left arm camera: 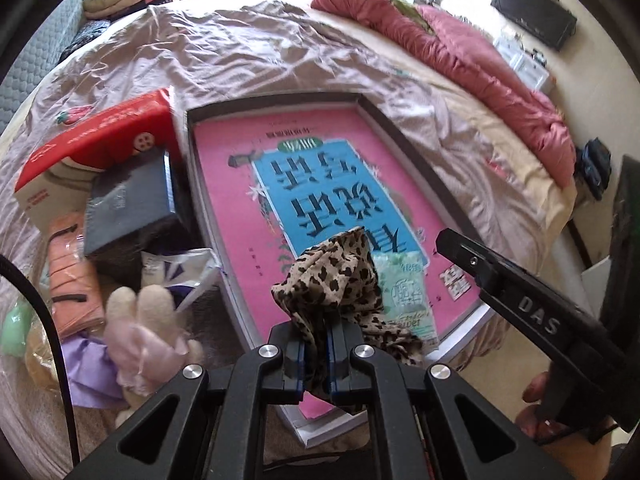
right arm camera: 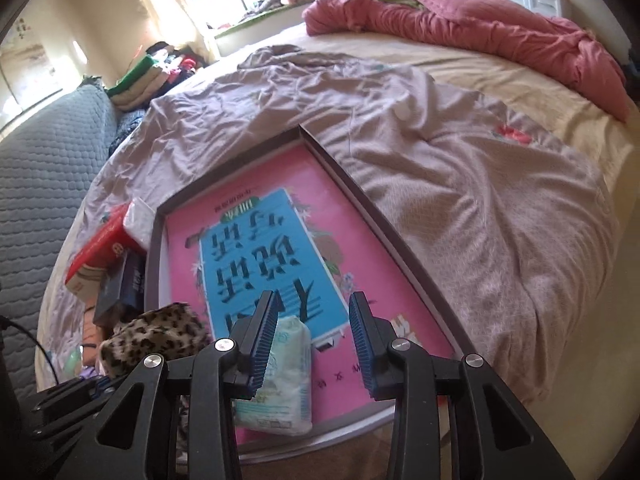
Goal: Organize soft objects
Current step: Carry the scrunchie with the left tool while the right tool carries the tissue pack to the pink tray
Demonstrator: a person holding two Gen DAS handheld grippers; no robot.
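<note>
My left gripper [left arm camera: 316, 354] is shut on a leopard-print cloth [left arm camera: 332, 276], which bunches up above the fingers over the near end of a shallow box [left arm camera: 404, 136] with a pink and blue printed bottom. A pale green tissue pack [left arm camera: 404, 292] lies flat in that box just right of the cloth. In the right wrist view my right gripper [right arm camera: 314, 300] stands open over the box [right arm camera: 340, 168] with nothing between its pads. The tissue pack [right arm camera: 288, 376] lies below its left finger, and the leopard cloth [right arm camera: 160, 332] is to the left.
Left of the box is a heap: a red carton [left arm camera: 100, 136], a dark blue box [left arm camera: 128, 200], an orange item [left arm camera: 72, 280], a cream plush toy [left arm camera: 140, 308] and purple cloth [left arm camera: 88, 368]. A pink quilt [right arm camera: 480, 20] lies across the far bed. Wrinkled sheet [right arm camera: 460, 184] spreads to the right.
</note>
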